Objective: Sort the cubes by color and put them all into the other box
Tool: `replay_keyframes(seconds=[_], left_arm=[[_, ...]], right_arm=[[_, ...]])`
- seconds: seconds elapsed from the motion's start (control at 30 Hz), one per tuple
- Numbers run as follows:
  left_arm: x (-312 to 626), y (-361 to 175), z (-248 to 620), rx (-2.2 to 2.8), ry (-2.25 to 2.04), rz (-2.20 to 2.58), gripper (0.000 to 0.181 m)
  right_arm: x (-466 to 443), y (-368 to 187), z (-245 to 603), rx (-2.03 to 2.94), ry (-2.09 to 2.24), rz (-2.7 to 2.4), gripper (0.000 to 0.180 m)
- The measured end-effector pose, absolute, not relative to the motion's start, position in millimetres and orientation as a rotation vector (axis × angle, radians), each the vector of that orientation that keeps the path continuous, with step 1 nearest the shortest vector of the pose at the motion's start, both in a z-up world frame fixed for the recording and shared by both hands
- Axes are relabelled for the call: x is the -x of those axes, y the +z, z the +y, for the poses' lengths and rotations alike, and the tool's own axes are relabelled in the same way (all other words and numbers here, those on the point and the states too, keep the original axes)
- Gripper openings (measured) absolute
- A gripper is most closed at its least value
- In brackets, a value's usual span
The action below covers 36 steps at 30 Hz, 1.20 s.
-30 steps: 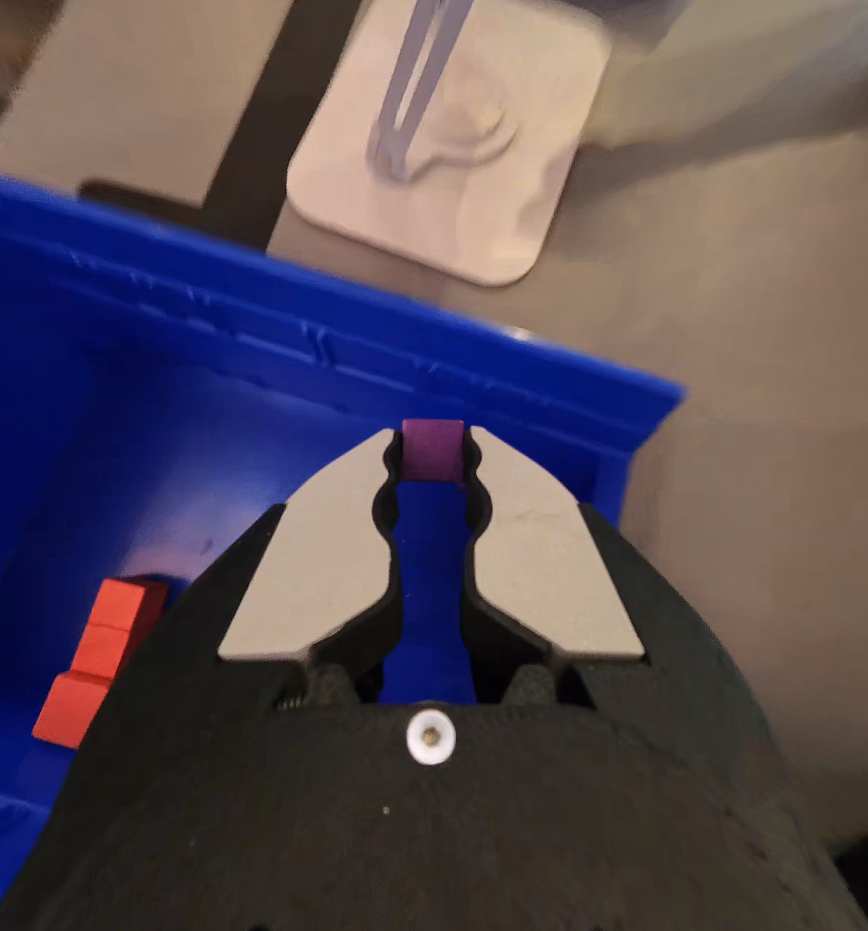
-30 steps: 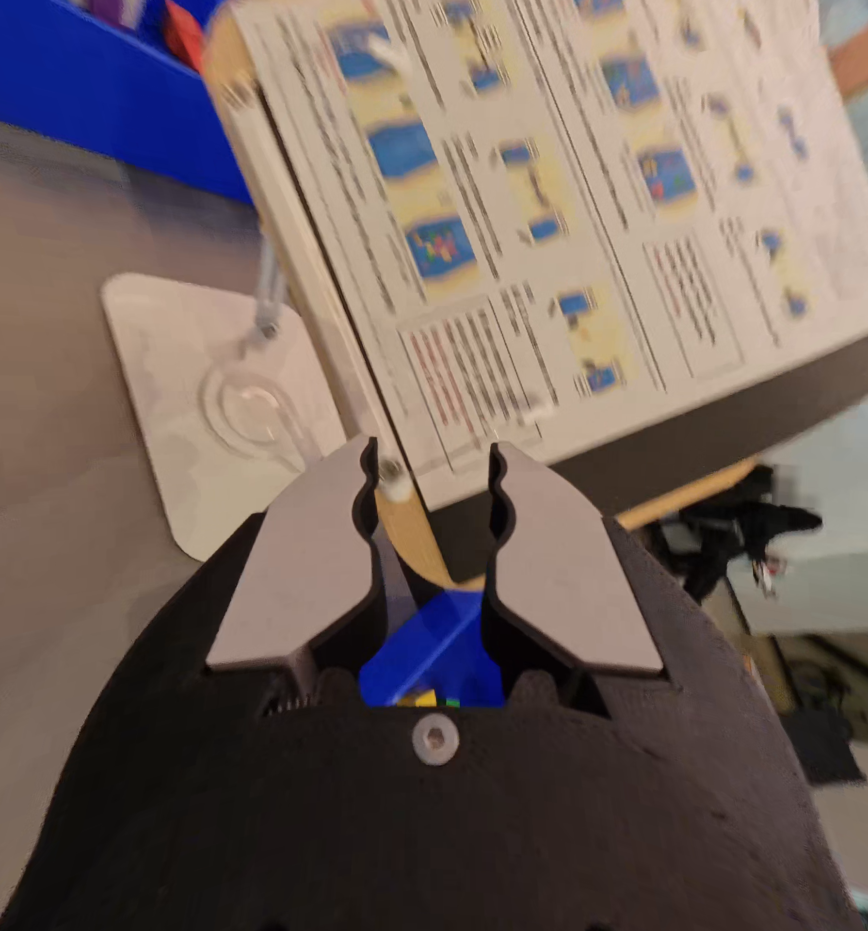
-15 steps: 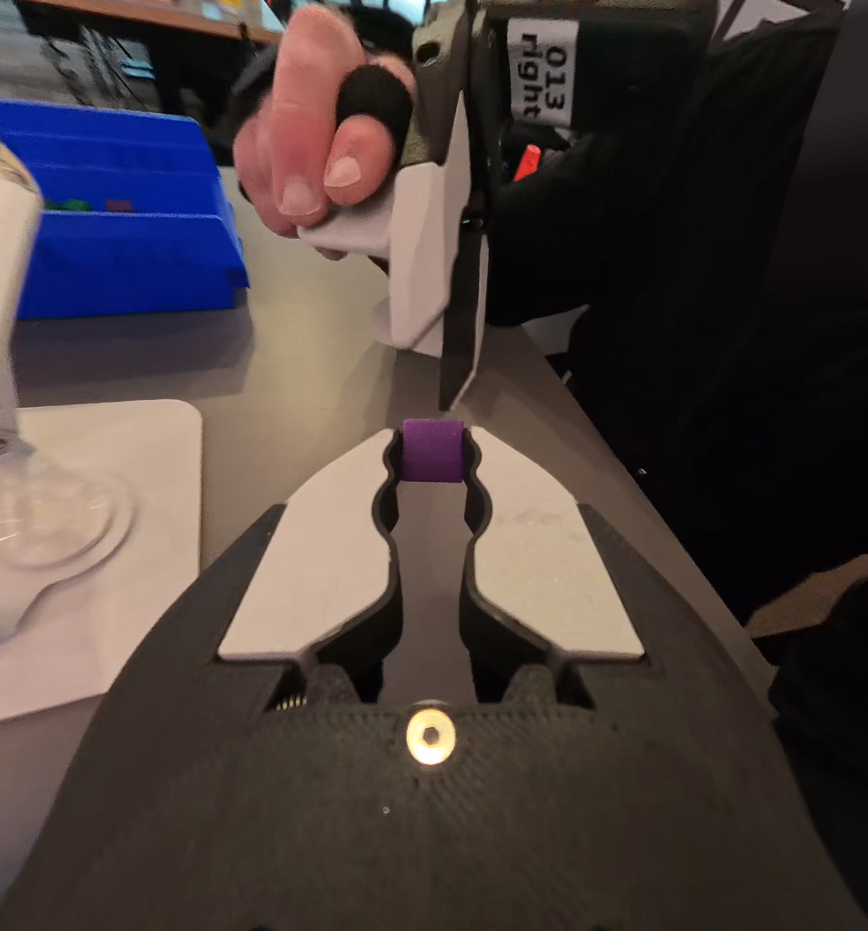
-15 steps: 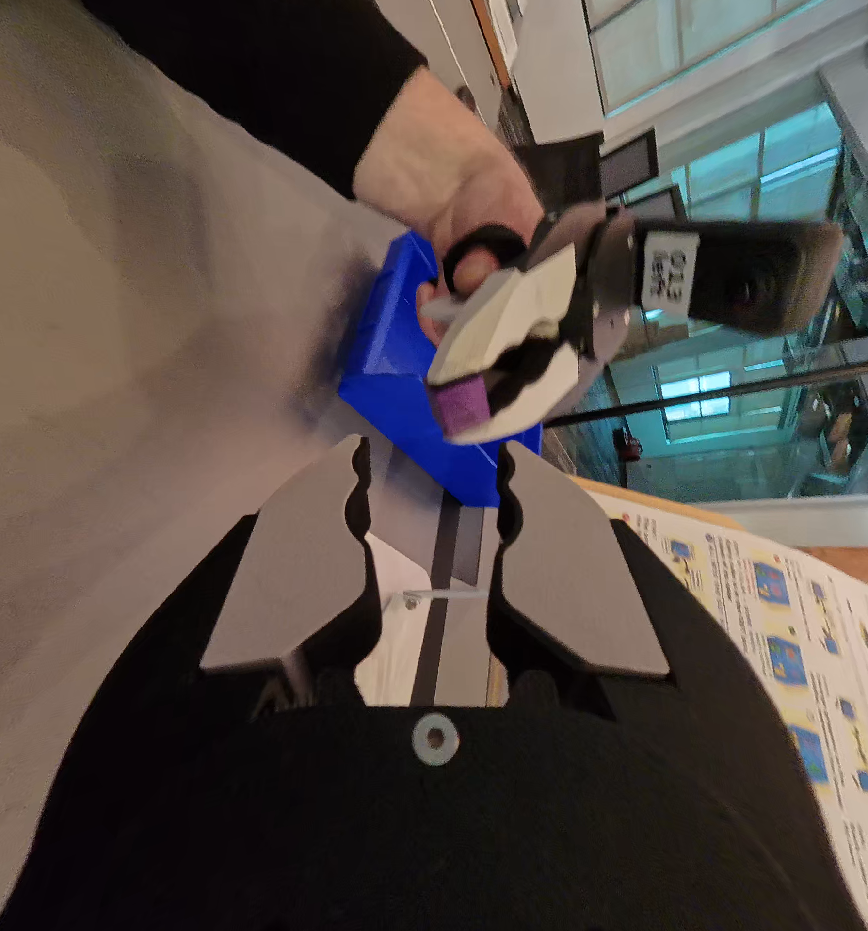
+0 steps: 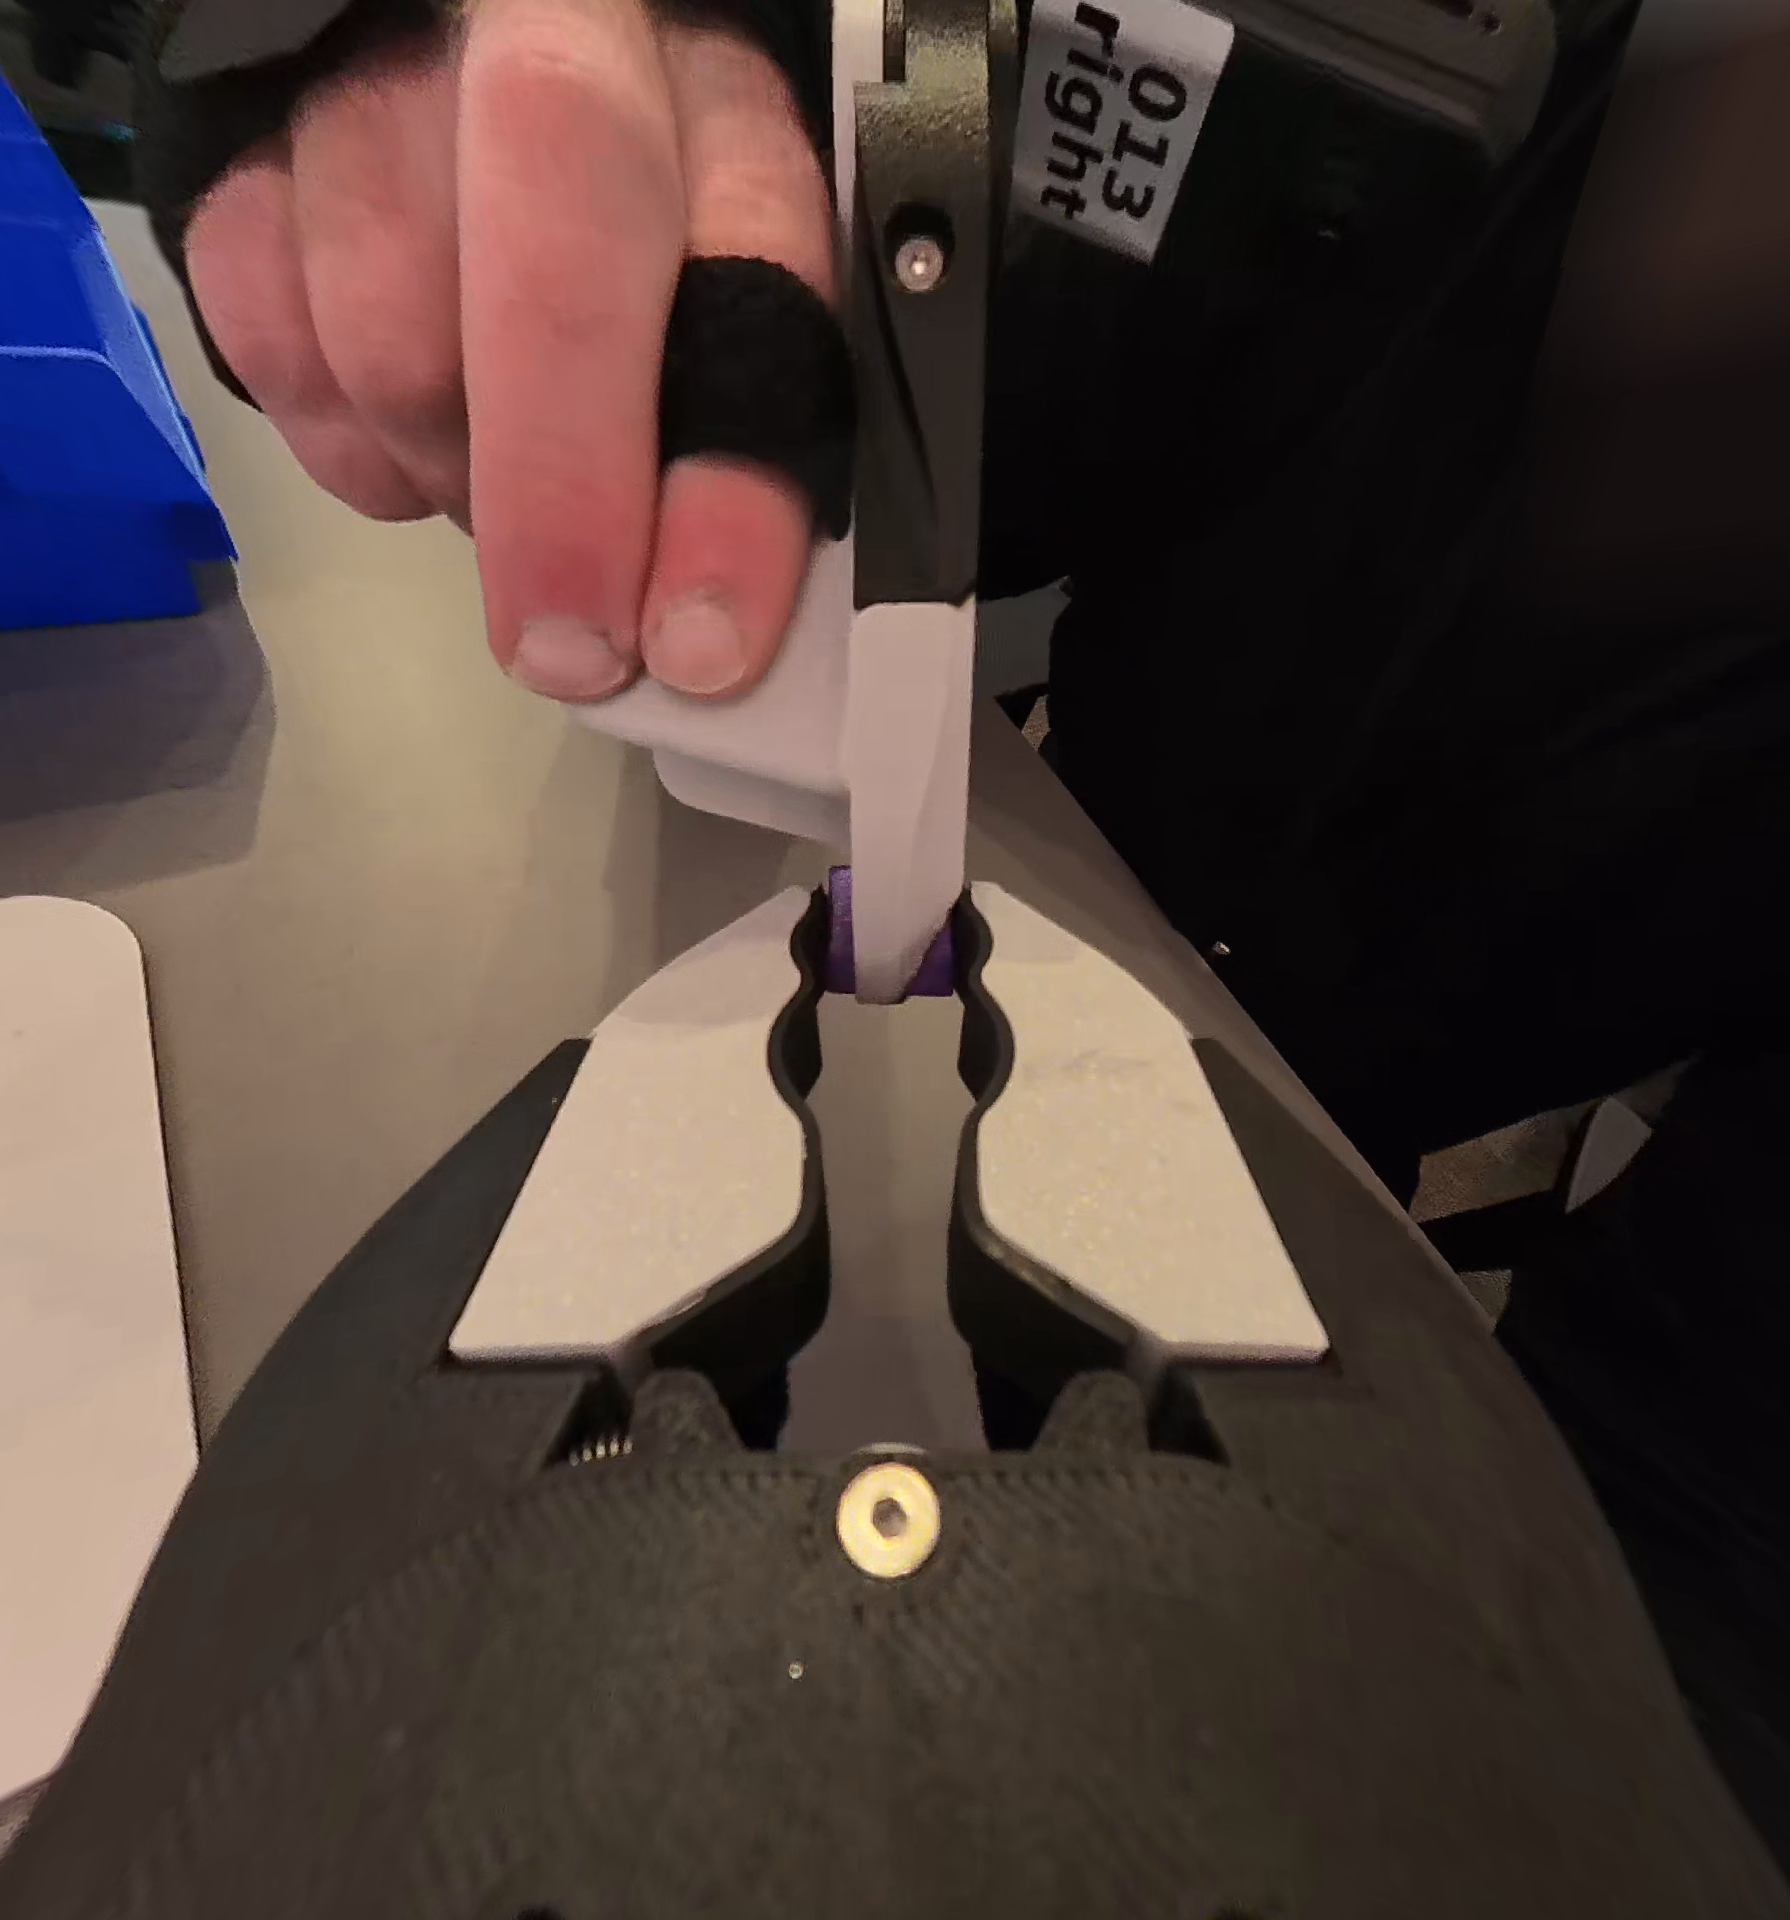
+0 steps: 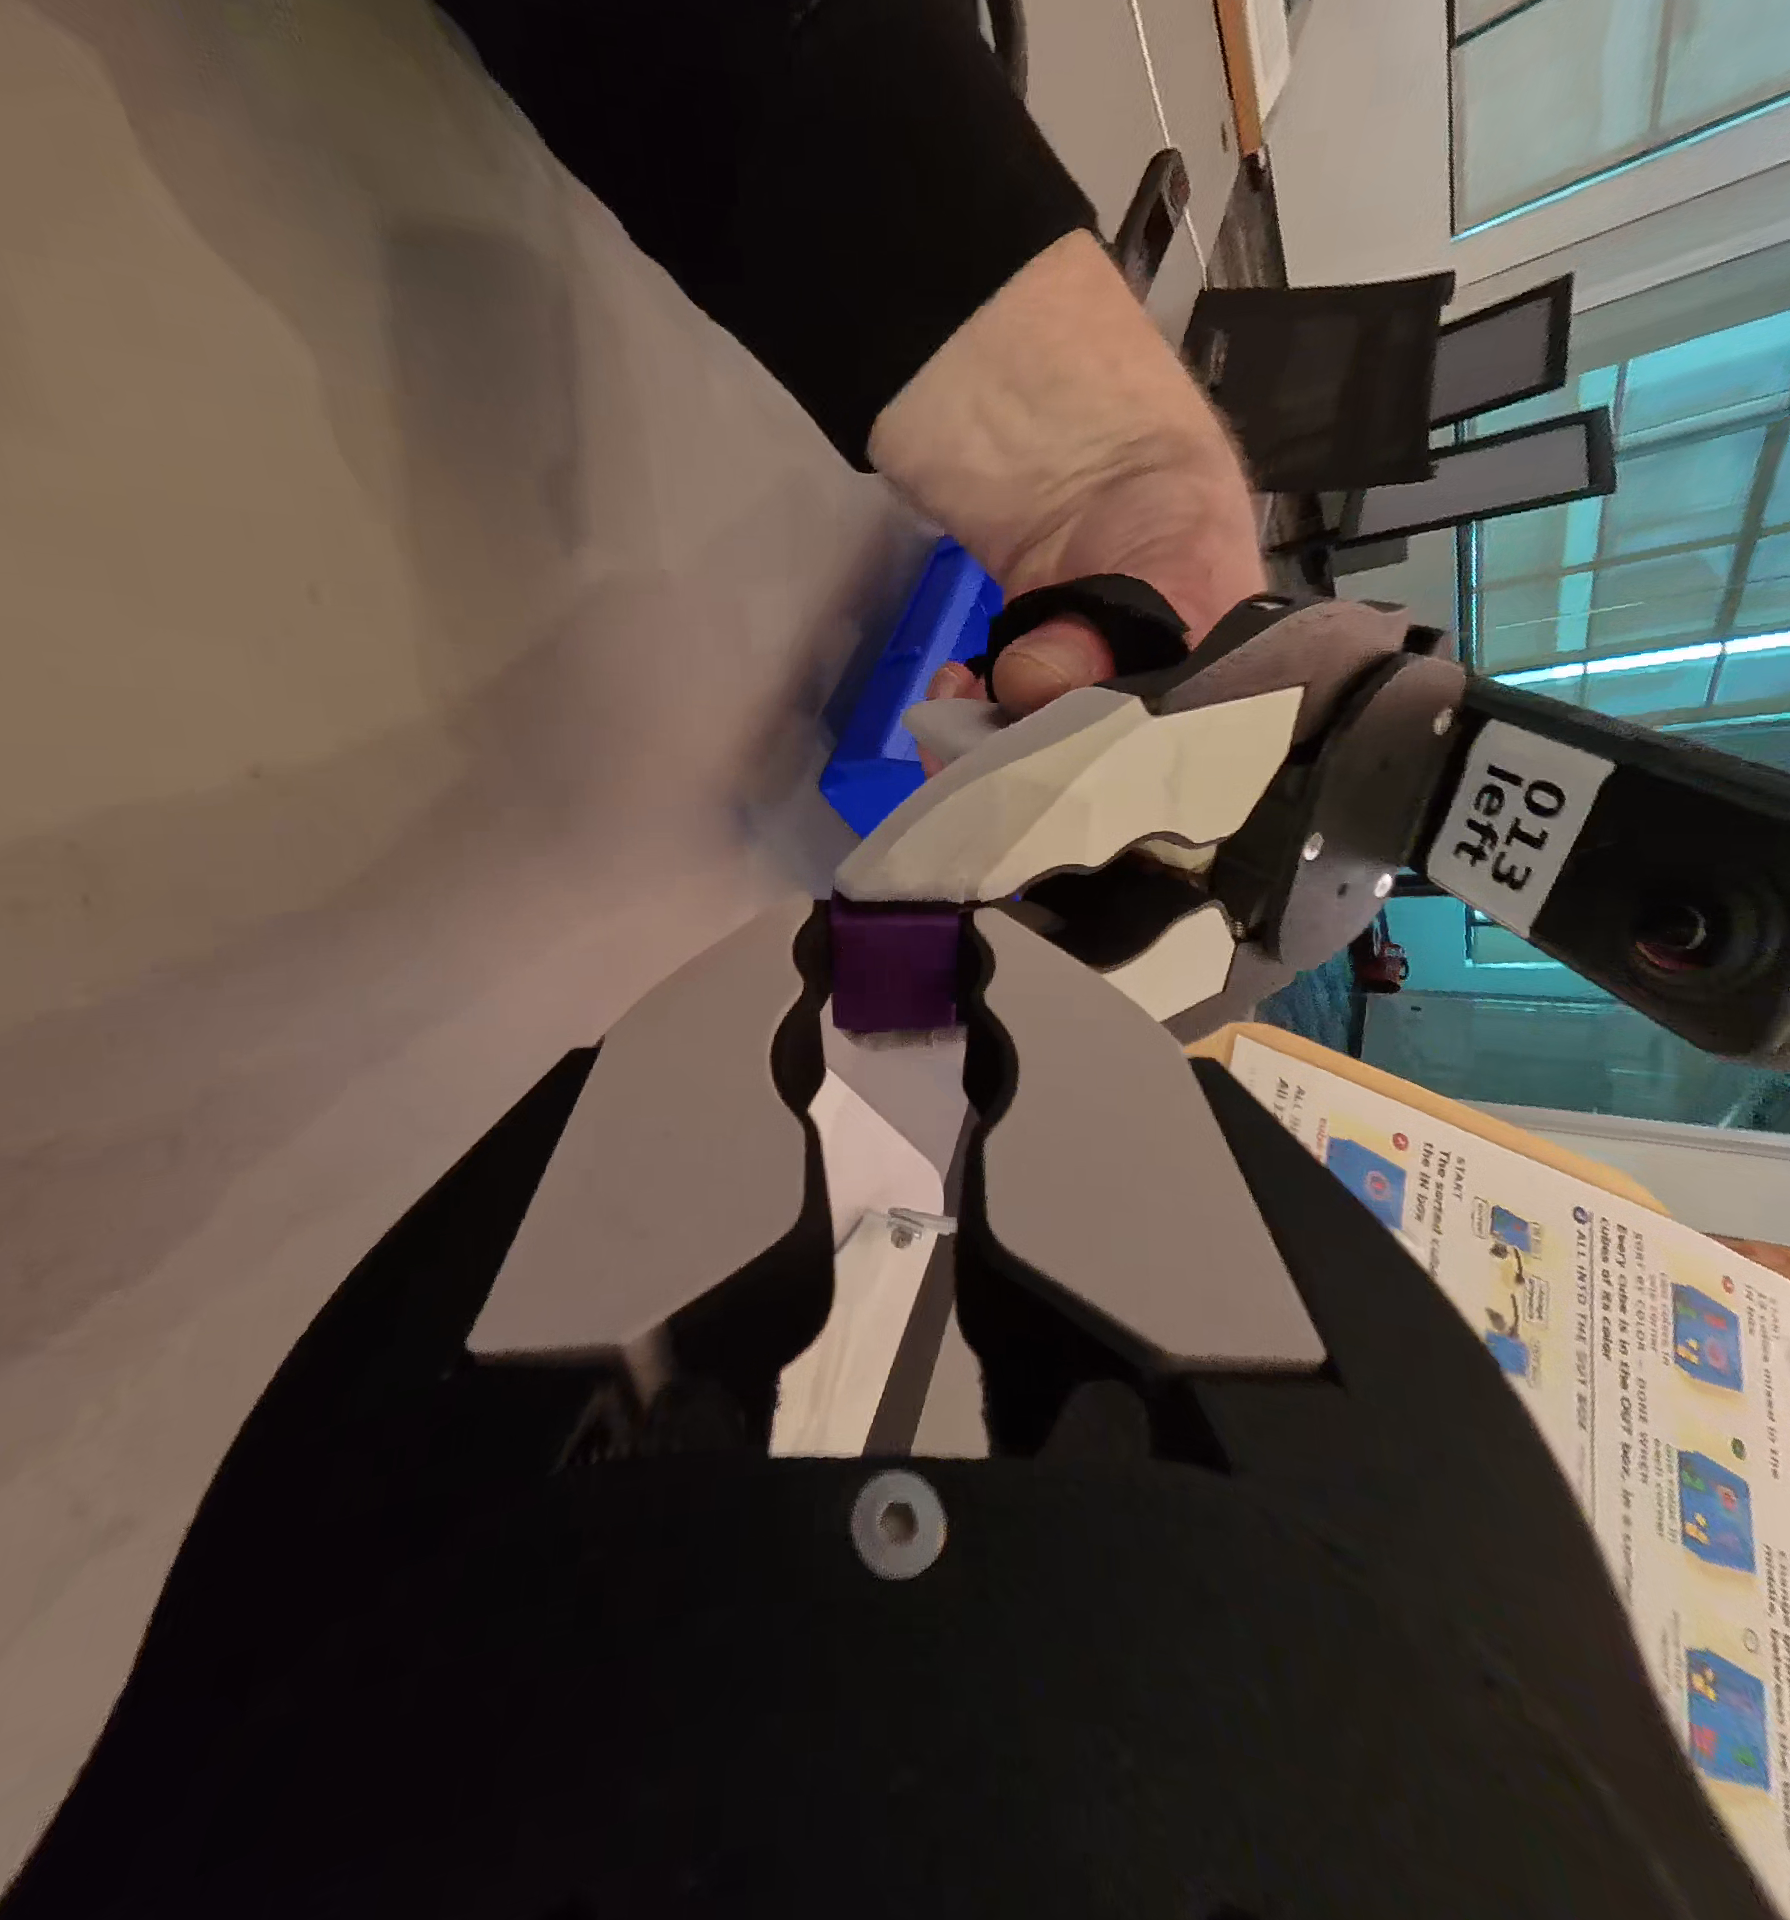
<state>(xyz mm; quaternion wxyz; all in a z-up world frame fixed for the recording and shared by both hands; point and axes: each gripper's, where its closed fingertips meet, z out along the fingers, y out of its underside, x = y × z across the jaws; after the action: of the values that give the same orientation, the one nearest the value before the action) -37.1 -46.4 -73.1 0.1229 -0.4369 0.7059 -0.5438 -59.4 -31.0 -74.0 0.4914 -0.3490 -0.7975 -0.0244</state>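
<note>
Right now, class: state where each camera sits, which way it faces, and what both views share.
Left wrist view: on the left tongs, facing across the table toward dark clothing; shows the right hand and right tongs.
Right wrist view: on the right tongs, rolled sideways, facing windows; shows the left hand and left tongs.
Shared: purple cube, pinched by both tongs; blue box.

Both grippers meet at one purple cube (image 6: 891, 977) at frame centre. The left gripper (image 5: 891, 951) pinches it between its tips; the right gripper (image 6: 891, 971), descending from the top in the left wrist view, clamps it crosswise.
</note>
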Motion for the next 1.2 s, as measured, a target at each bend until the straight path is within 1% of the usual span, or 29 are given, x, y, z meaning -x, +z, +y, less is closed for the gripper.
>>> replay_keyframes(seconds=[0.1,0.17,0.23,0.3,0.37,0.4,0.47,0.63,0.67,0.7,0.73,0.8,0.97,1.2], left_arm=[[36,-60,-41,1.266,-1.626,1.983,0.023],[42,-51,-36,1.263,-1.621,1.938,0.032],[50,-49,-22,1.322,-1.494,1.9,0.034],[64,-42,-12,1.337,-1.409,1.864,0.028],[77,-35,-3,1.354,-1.318,1.826,0.011],[82,-33,4,1.377,-1.259,1.805,0.008],[91,-34,13,1.429,-1.162,1.787,0.004],[107,-42,30,1.527,-1.053,1.75,0.006],[110,-45,34,1.551,-1.031,1.746,0.008],[113,-50,39,1.583,-0.998,1.74,0.011],[116,-55,44,1.621,-0.959,1.738,0.015],[125,-66,55,1.679,-0.874,1.736,0.018],[154,-100,79,1.832,-0.662,1.769,0.028],[189,-149,104,2.004,-0.464,1.857,0.032]], right_arm=[[53,-62,-29,0.887,-0.054,-1.892,0.022],[41,-48,-25,0.919,-0.054,-1.835,0.023],[9,-33,-8,1.013,-0.106,-1.755,0.022],[-39,-14,17,1.12,-0.169,-1.632,0.023],[-96,-2,43,1.257,-0.22,-1.504,0.023],[-126,0,54,1.319,-0.25,-1.441,0.023],[-182,-5,75,1.466,-0.28,-1.335,0.023],[-279,-49,113,1.792,-0.254,-1.125,0.023],[-296,-63,120,1.883,-0.267,-1.08,0.033],[-311,-76,126,1.971,-0.299,-1.042,0.055],[-321,-85,129,2.027,-0.325,-1.021,0.064],[-323,-84,131,2.024,-0.321,-0.997,0.061],[-302,-49,124,1.9,-0.304,-0.981,0.05],[-270,-32,114,1.817,-0.317,-1.048,0.044]])
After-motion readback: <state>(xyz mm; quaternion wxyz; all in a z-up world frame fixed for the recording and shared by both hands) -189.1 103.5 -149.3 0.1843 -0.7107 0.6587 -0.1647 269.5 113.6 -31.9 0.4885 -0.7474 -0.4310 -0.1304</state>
